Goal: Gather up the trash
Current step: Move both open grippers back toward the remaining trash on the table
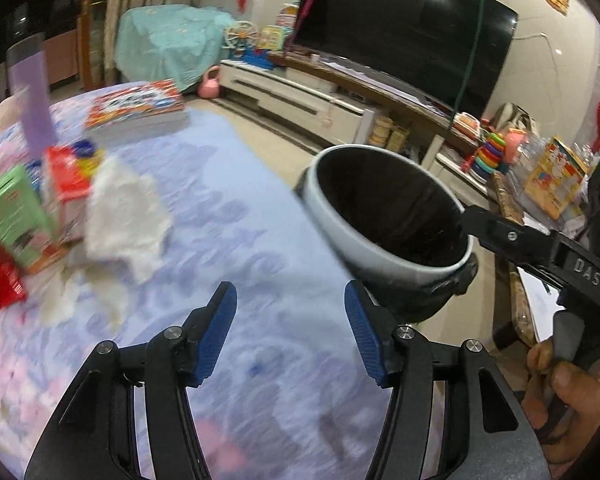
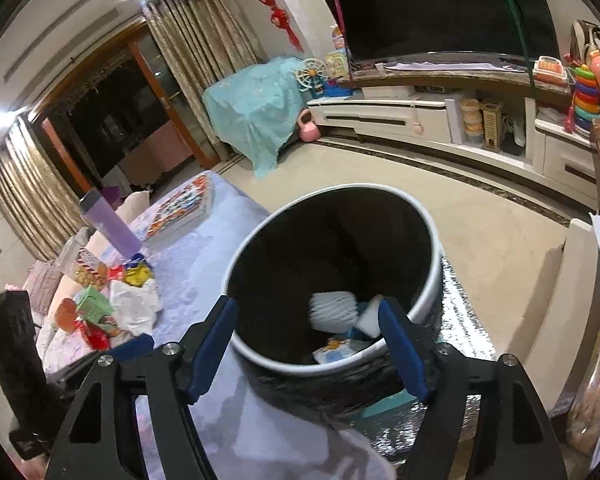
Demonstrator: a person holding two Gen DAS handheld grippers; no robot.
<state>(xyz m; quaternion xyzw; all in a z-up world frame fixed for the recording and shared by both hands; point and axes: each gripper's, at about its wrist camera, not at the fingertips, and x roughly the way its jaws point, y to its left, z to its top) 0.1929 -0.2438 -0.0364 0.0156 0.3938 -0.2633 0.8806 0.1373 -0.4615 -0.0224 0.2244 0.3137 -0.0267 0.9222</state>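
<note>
Hovering over the lilac patterned cloth of the surface (image 1: 236, 208), the left gripper (image 1: 291, 334) has its blue-padded jaws spread wide with nothing between them. Just beyond its right jaw stands the trash bin (image 1: 384, 216), a white-rimmed bucket lined with a black bag, at the right edge of the surface. The right gripper (image 1: 466, 216) reaches in from the right, its black finger lying against the bin's far-right rim; from this view its grip cannot be judged.

In the right wrist view the right gripper (image 2: 308, 340) is also wide open and empty, its jaws framing the near rim of the trash bin (image 2: 332, 280). Down in the bin lie a white ribbed paper cup (image 2: 334, 312), a white block (image 2: 372, 316) beside it, and a blue-and-white printed wrapper (image 2: 336, 350) nearest the rim.

To the left on the surface waits the remaining litter: a crumpled white tissue (image 1: 126, 216), touching a green carton (image 1: 14, 220) and a red-and-white box (image 1: 66, 192), with red wrappers (image 1: 0, 280) nearer the left edge. Farther off stand a tall lilac bottle (image 1: 34, 108) and a stack of picture books (image 1: 140, 108). Across the floor are a TV cabinet (image 1: 300, 96), a large dark television (image 1: 412, 28) and a teal-draped piece of furniture (image 1: 168, 44).
</note>
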